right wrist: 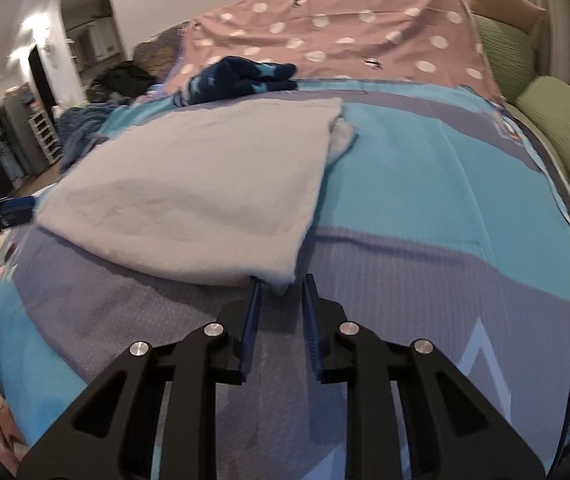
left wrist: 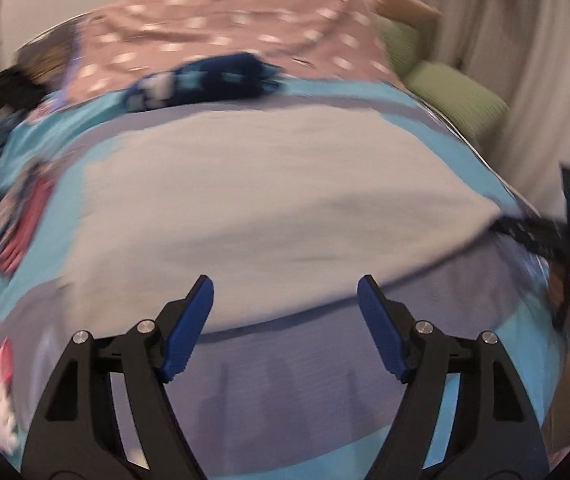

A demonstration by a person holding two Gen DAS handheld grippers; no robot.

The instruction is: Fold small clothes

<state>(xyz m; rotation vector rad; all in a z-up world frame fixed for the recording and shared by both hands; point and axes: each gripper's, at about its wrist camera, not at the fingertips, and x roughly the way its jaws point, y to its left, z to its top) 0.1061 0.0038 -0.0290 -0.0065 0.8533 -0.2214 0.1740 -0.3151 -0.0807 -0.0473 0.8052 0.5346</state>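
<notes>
A white folded cloth (left wrist: pixel 261 200) lies flat on the blue and grey bedspread (left wrist: pixel 277 364); it also shows in the right wrist view (right wrist: pixel 205 196). My left gripper (left wrist: pixel 285 292) is open and empty, just before the cloth's near edge. My right gripper (right wrist: pixel 281 286) is partly open, its fingertips at the cloth's near right corner, which sits between them without being clamped. The right gripper shows at the cloth's right corner in the left wrist view (left wrist: pixel 533 236). The left gripper shows at the far left of the right wrist view (right wrist: pixel 1 208).
A dark blue patterned garment (right wrist: pixel 241 78) lies bunched beyond the cloth, also in the left wrist view (left wrist: pixel 205 82). A pink dotted sheet (right wrist: pixel 345 36) covers the far bed. Green pillows (right wrist: pixel 557 124) sit at the right. Dark clothes (right wrist: pixel 85 128) lie at the left.
</notes>
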